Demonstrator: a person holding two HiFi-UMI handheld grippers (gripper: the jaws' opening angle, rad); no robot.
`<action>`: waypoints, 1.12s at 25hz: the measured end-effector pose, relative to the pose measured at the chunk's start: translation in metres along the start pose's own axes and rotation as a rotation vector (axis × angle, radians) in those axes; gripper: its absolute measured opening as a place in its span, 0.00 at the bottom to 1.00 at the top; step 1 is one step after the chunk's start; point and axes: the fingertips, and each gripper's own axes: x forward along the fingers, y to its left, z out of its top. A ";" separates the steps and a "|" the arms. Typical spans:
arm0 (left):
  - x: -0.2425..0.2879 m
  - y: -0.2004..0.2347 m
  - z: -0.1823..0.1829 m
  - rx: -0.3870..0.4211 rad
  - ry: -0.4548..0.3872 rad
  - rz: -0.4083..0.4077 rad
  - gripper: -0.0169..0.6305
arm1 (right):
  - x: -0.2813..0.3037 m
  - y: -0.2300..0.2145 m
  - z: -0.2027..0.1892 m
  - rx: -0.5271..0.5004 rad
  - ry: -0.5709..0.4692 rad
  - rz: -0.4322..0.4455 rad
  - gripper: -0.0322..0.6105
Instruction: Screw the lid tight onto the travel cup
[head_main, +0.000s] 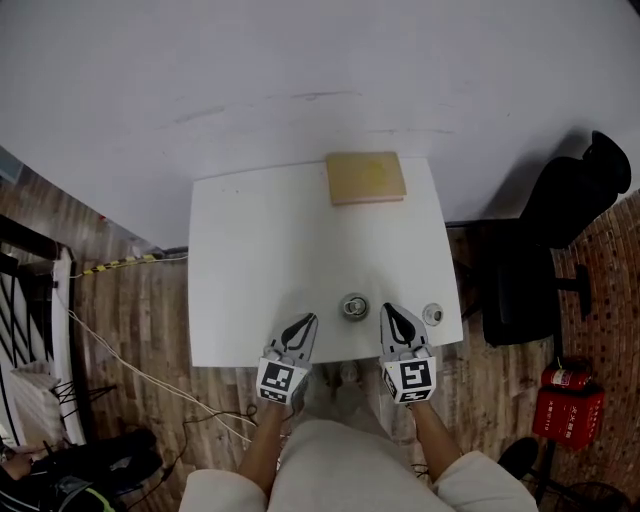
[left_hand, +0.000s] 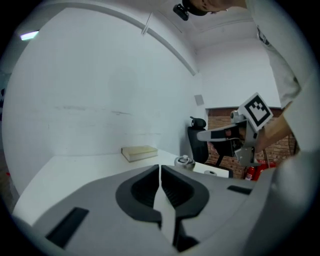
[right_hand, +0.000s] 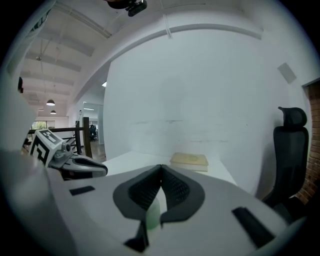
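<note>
Both tools are hovering at the near edge of the white tabletop (head_main: 260, 260) right now, one on each side of the travel cup (head_main: 354, 306). The cup is standing upright near that front edge, just right of centre. From above it is showing a round metallic top with a small knob in the middle, and nothing is touching it.

The left tool (head_main: 306, 322) is sitting pinched completely together, pads meeting tip to tip with nothing between them. It is hanging to the left of the cup and clear of it. The right tool (head_main: 391, 313) is closed just as tight and is carrying nothing either. It is hanging just right of the cup, tips pointing towards the far side of the tabletop.

Further right, close to the front right corner, a small round piece (head_main: 432, 314) is lying flat, and it is too small for me to say what it is. Up at the far edge a tan book (head_main: 366, 178) is lying flat against the white wall (head_main: 300, 60), well apart from the cup.

Off the right side of the tabletop a black office chair (head_main: 560, 230) is standing on the wooden floor (head_main: 130, 320), with red fire extinguishers (head_main: 566, 400) nearer to me beside it
</note>
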 end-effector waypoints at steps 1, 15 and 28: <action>0.000 0.004 0.008 -0.008 -0.007 0.006 0.05 | 0.000 -0.002 0.006 -0.001 -0.008 0.001 0.05; -0.016 0.035 0.127 0.082 -0.114 0.084 0.04 | -0.008 -0.022 0.081 -0.064 -0.096 -0.039 0.05; -0.021 0.043 0.194 0.111 -0.208 0.113 0.04 | -0.012 -0.041 0.127 -0.075 -0.173 -0.064 0.05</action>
